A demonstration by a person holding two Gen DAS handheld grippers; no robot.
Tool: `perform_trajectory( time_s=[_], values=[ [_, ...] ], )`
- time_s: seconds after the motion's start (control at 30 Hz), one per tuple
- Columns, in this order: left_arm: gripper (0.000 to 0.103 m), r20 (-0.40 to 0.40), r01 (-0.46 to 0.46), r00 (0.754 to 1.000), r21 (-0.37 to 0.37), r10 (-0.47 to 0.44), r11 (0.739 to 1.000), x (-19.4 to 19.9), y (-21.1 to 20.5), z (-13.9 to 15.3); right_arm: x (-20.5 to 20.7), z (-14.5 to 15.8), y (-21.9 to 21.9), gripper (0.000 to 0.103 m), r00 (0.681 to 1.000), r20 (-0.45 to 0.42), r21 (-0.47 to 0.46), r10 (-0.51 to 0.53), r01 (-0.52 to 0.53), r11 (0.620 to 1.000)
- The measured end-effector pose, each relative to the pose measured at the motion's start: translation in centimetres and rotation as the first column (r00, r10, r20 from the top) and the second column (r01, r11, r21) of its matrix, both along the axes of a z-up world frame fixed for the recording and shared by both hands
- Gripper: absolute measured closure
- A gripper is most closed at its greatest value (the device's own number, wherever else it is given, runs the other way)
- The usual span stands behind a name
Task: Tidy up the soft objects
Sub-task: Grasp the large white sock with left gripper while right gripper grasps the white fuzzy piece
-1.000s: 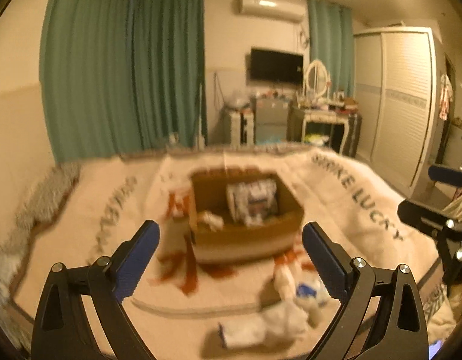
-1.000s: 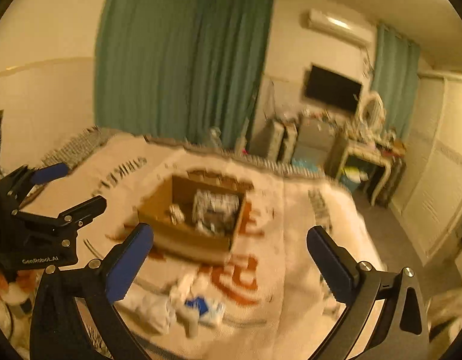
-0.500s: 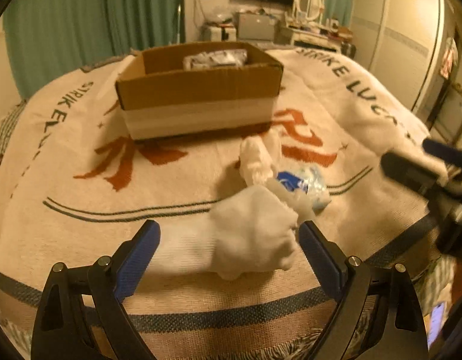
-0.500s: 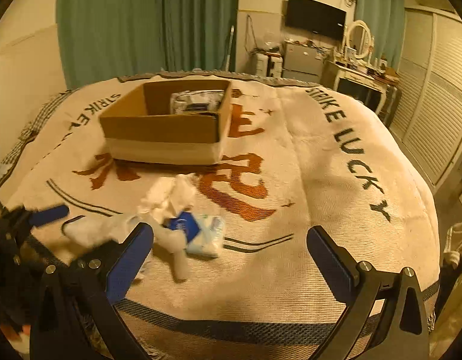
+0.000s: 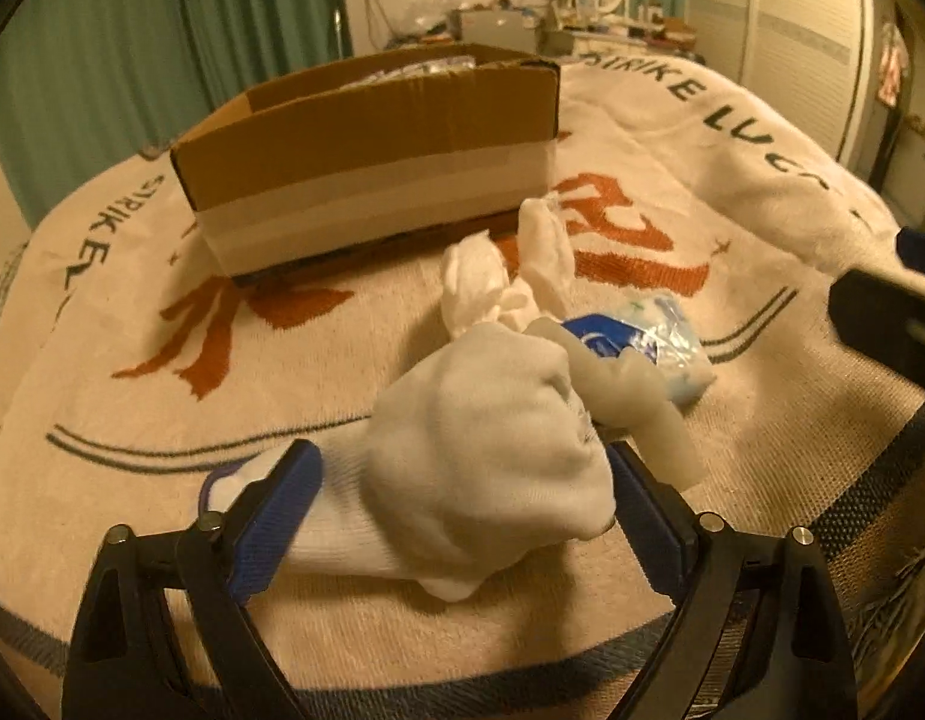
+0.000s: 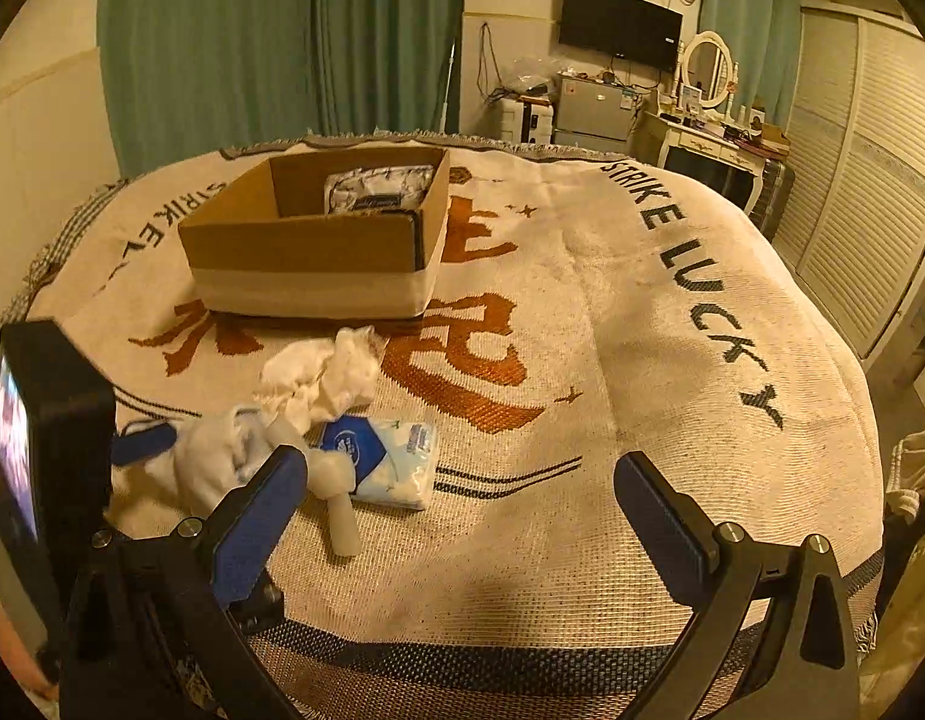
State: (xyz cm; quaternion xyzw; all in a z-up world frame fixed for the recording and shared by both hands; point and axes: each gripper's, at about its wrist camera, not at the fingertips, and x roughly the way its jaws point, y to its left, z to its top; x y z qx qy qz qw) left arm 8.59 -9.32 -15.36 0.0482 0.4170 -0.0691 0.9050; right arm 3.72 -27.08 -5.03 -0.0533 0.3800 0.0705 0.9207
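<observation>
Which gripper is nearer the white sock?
Left. The left gripper straddles the white sock, fingers open on either side. The right gripper hovers open to its right, over bare blanket.

This is a bedroom in a home. A bed point(image 6: 672, 360) fills the middle, spread with a cream woven blanket point(image 6: 582, 300) lettered "STRIKE LUCKY". Beyond the bed's far end, green curtains point(image 6: 270, 42) hang floor-length on the wall, and to their right a dark television point(image 6: 619, 24) is mounted above a cluttered low cabinet point(image 6: 588, 111). Right of that stands a white dressing table point(image 6: 708, 141) with an oval mirror point(image 6: 707, 69). Louvered wardrobe doors point(image 6: 870, 180) run along the bed's right side.
</observation>
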Motion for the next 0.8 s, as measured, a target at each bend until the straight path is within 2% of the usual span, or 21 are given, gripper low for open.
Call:
perform_trajectory(
  time_s=[0.03,0.07,0.1,0.27,0.47,0.6,0.67,0.8],
  values=[
    [0.017,0.012,0.008,1.0,-0.002,-0.008,1.0,-0.2,0.4,0.1,0.0,-0.2,0.2,0.0,1.0,-0.001,-0.007,0.002,-0.002,1.0],
    [0.03,0.022,0.012,1.0,-0.007,-0.011,1.0,-0.3,0.7,0.2,0.0,-0.5,0.5,0.0,1.0,-0.005,-0.017,0.006,-0.007,1.0],
    [0.036,0.033,0.006,0.999,-0.01,-0.005,1.0,-0.5,1.1,0.4,0.0,-0.8,0.7,0.0,1.0,-0.008,-0.021,0.011,-0.011,1.0],
    [0.046,0.06,-0.025,0.998,-0.063,0.029,0.998,-1.9,3.6,1.7,0.1,-1.9,1.8,0.004,1.0,-0.015,-0.04,0.026,-0.027,0.999],
    [0.047,0.118,-0.063,0.99,-0.102,0.075,0.993,-3.0,6.6,4.1,0.0,-2.6,3.8,0.011,0.996,-0.022,-0.039,0.085,-0.086,0.996],
    [0.047,0.181,-0.09,0.979,-0.044,0.096,0.995,-3.3,7.9,5.3,0.3,-4.1,6.2,0.019,0.987,-0.06,-0.048,0.149,-0.152,0.987],
    [0.047,0.177,-0.116,0.977,-0.036,0.121,0.993,-3.2,8.7,5.2,0.5,-4.9,7.3,0.023,0.983,-0.073,-0.054,0.168,-0.172,0.984],
    [0.047,0.138,-0.129,0.981,-0.071,0.138,0.989,-2.8,9.6,4.5,1.4,-6.2,9.5,0.034,0.977,-0.091,-0.077,0.192,-0.199,0.977]
  ],
)
